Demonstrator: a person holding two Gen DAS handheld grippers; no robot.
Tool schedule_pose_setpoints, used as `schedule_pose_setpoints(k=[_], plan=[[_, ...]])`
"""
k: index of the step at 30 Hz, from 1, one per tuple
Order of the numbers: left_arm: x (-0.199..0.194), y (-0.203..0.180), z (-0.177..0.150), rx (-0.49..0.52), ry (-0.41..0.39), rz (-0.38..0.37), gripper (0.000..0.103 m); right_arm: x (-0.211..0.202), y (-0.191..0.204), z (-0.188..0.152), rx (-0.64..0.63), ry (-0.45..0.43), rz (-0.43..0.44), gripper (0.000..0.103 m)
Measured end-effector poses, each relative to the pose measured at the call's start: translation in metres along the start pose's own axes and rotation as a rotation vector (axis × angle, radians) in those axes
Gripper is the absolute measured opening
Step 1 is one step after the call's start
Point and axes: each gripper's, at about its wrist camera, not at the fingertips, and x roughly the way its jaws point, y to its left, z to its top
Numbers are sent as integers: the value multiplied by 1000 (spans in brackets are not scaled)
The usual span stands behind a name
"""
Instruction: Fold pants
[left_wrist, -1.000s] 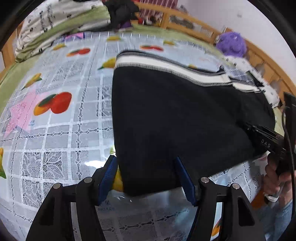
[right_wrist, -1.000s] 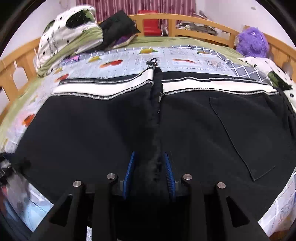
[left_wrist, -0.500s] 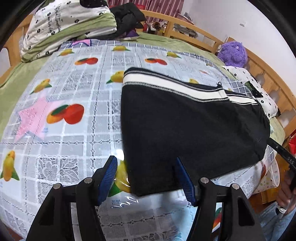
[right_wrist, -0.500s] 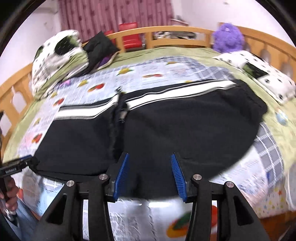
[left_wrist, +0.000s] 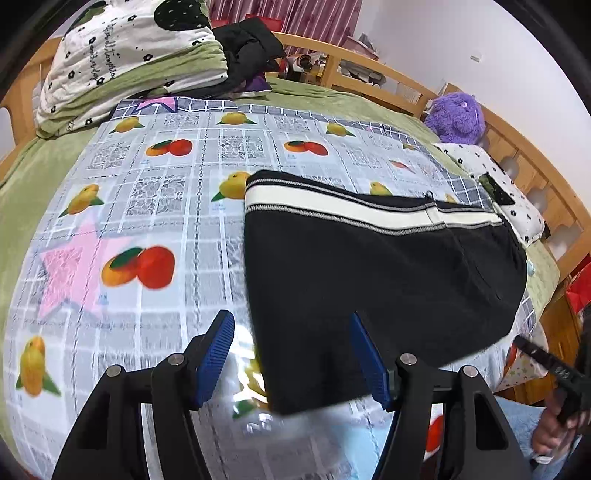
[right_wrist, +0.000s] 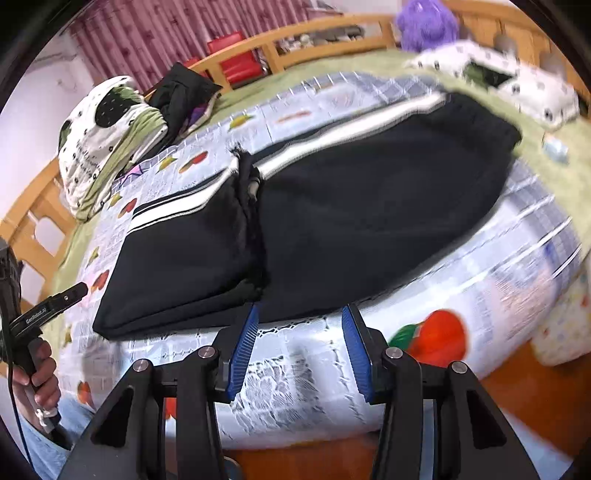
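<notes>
Black pants (left_wrist: 369, 266) with a white-striped waistband (left_wrist: 332, 206) lie flat on the fruit-print bed cover (left_wrist: 147, 177). In the right wrist view the pants (right_wrist: 351, 221) show a raised fold ridge (right_wrist: 251, 206) down the middle. My left gripper (left_wrist: 291, 354) is open and empty, above the pants' near left corner. My right gripper (right_wrist: 299, 347) is open and empty, just off the pants' near edge, over the bed's side. The left gripper also shows at the left of the right wrist view (right_wrist: 48, 306), and the right gripper at the lower right of the left wrist view (left_wrist: 546, 362).
Folded bedding (left_wrist: 129, 62) and dark clothes (left_wrist: 247, 48) sit at the bed's head. A purple plush toy (left_wrist: 456, 118) and a spotted pillow (left_wrist: 491, 184) lie along the wooden rail (left_wrist: 535, 170). The bed edge (right_wrist: 406, 424) drops off below the right gripper.
The right gripper let go of the pants' middle fold, opened and drew back past the bed edge. The left gripper, open throughout, pulled back and up from the pants' corner.
</notes>
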Motion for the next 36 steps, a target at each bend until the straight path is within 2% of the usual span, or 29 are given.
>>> schedule_pose_setpoints(k=[5, 11, 13, 16, 17, 18, 19, 22, 24, 27, 31, 36], plan=[[39, 22, 27, -76, 30, -60, 62, 34, -31, -4, 180, -4, 61, 46], [105, 34, 55, -88, 109, -58, 61, 43, -59, 8, 331, -31, 134, 46], [115, 32, 61, -84, 93, -68, 61, 52, -65, 13, 359, -36, 144, 46], [128, 22, 73, -65, 109, -90, 44, 62, -58, 22, 344, -39, 139, 40], [131, 22, 78, -70, 110, -100, 31, 66, -54, 27, 325, -37, 118, 34], [131, 22, 82, -65, 105, -110, 25, 70, -47, 30, 300, -34, 94, 25], [129, 21, 86, -57, 97, -115, 21, 71, -42, 33, 285, -31, 81, 23], [118, 31, 97, -71, 85, -164, 14, 67, -17, 42, 189, -47, 0, 19], [107, 44, 102, -82, 76, -173, 13, 64, -2, 48, 157, -67, -8, 18], [88, 67, 106, -89, 44, -141, 13, 65, 19, 57, 172, -72, 66, 18], [62, 109, 106, -127, 30, -79, 13, 75, 72, 51, 88, -50, 114, 18], [31, 152, 98, -128, 7, 77, 13, 90, 124, 21, 42, 18, 242, 18]])
